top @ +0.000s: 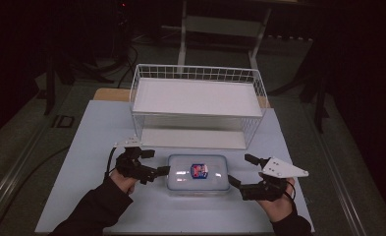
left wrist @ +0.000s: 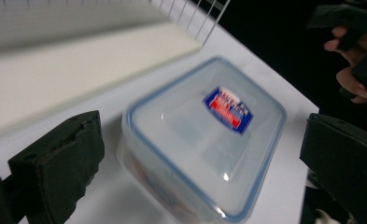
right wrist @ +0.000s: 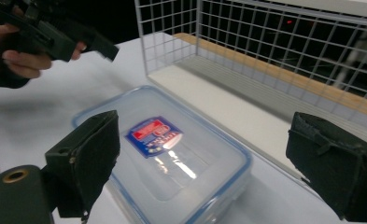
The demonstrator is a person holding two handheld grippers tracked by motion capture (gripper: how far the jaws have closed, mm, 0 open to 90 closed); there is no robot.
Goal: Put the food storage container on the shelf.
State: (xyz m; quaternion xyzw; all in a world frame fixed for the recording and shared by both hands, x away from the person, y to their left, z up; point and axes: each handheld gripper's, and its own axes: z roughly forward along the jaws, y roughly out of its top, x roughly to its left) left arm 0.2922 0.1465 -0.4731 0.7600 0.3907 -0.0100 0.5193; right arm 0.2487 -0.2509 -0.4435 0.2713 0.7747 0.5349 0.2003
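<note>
The food box (top: 198,173) lies long side-to-side between the left gripper (top: 153,164) and right gripper (top: 239,172), both spread wide, probably not touching it.

Both sleeves dark. Left hand-held gripper (top: 155,162) black, cable trailing. Right hand-held gripper (top: 241,170) black; grey three-cornered plate (top: 282,168) with screw dots.

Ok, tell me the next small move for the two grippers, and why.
Probably bring both inward to clamp the container by its short ends: the left gripper and right gripper flank it with jaws open, neither holding it yet.
</note>
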